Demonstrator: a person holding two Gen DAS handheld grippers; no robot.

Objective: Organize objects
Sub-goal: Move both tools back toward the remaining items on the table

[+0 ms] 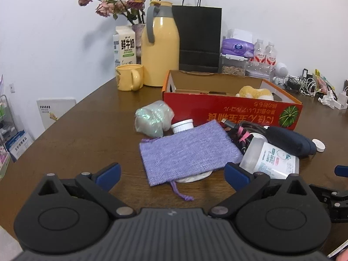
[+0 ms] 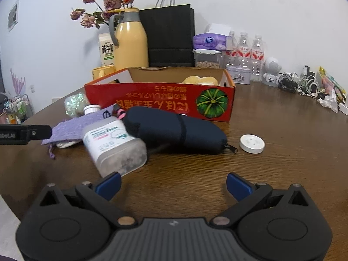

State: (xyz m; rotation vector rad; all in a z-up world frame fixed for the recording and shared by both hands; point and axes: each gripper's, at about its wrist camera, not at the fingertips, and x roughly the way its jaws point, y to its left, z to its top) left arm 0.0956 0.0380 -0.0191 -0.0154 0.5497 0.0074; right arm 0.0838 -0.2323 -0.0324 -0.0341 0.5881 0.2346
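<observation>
Brown wood-grain table carries a loose cluster in the middle of both views, apparently waiting to go into the red cardboard box behind it, which stands open-topped and already holds a yellow plush toy. Going left to right in the left wrist view: a crinkled iridescent bag lies at the cluster's left edge, a small white jar stands just beside it, and a purple woven drawstring pouch lies flat at centre, partly covering a white disc. Right of the pouch, a clear plastic bottle lies on its side, touching a bundle of cables and a navy zip pouch; a white round cap sits apart at the right. The left gripper hovers low before the purple pouch, fingers spread wide and empty, probably lined up to take it. In the right wrist view the right gripper is likewise spread and empty, facing bare table between the bottle and the cap.
</observation>
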